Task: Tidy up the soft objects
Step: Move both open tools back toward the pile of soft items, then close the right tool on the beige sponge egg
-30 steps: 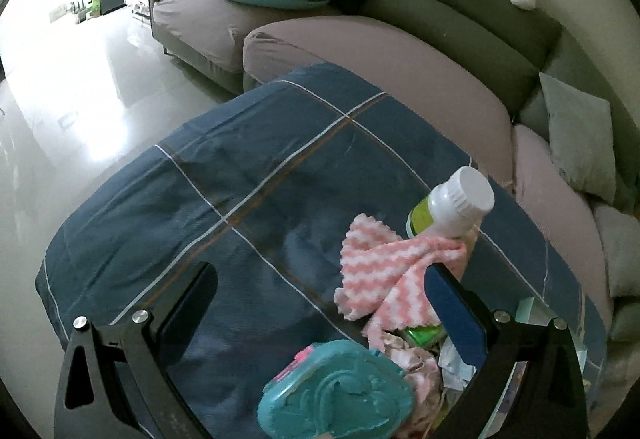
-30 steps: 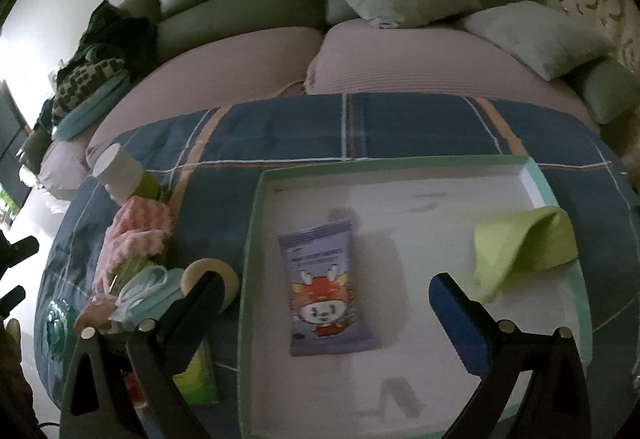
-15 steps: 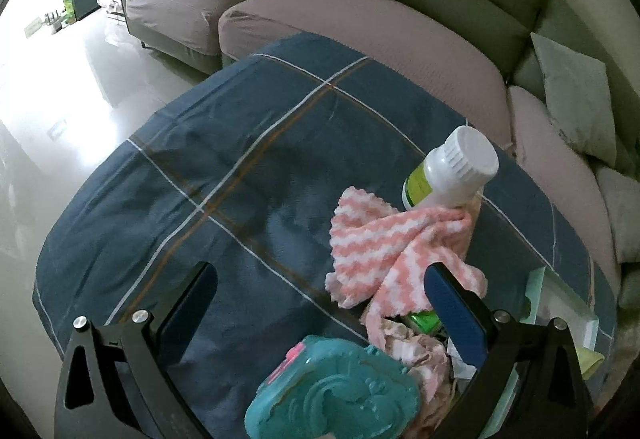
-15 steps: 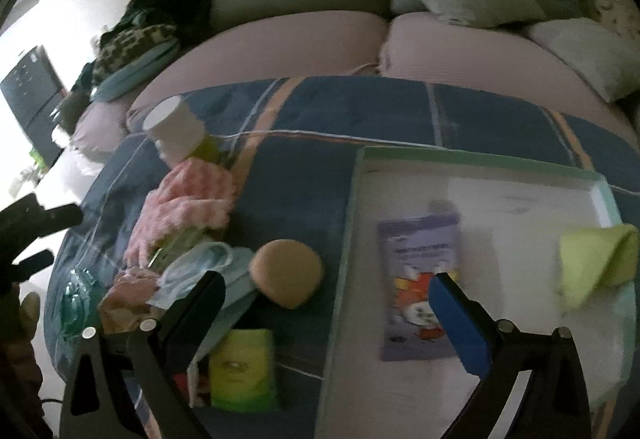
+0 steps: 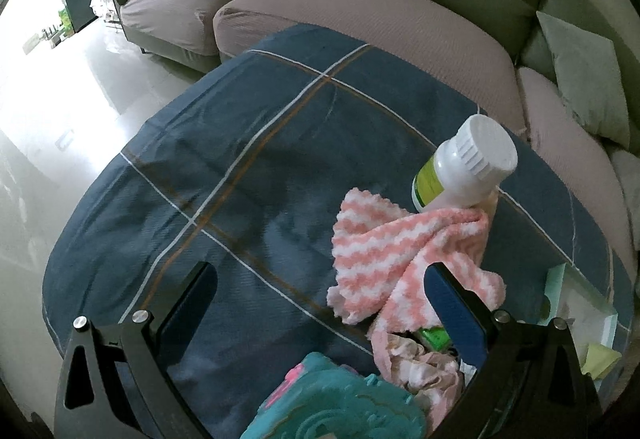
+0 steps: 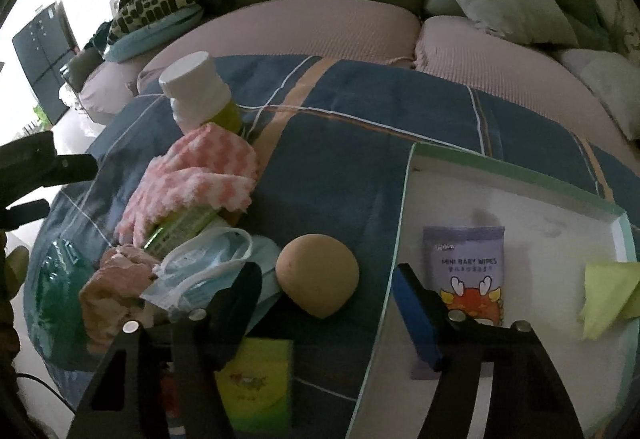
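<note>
A pile on the blue plaid cloth (image 5: 260, 167) holds a pink-and-white striped towel (image 5: 394, 251) (image 6: 200, 175), a blue face mask (image 6: 208, 271), a pink crumpled cloth (image 6: 110, 287) (image 5: 416, 359) and a tan round sponge (image 6: 318, 285). My right gripper (image 6: 326, 295) is open, its fingers on either side of the sponge, a little above it. A green-rimmed white tray (image 6: 520, 199) holds a baby wipes pack (image 6: 466, 271) and a yellow-green cloth (image 6: 608, 291). My left gripper (image 5: 320, 299) is open and empty, left of the towel.
A white bottle with a green label (image 5: 464, 167) (image 6: 200, 95) leans on the towel. A teal plastic toy case (image 5: 340, 403) and a yellow-green packet (image 6: 256, 383) lie at the near edge. A sofa (image 6: 320, 23) with cushions curves behind.
My right gripper has swung left from over the tray to the pile and now straddles the sponge. My left gripper has drifted slightly forward; both stay open.
</note>
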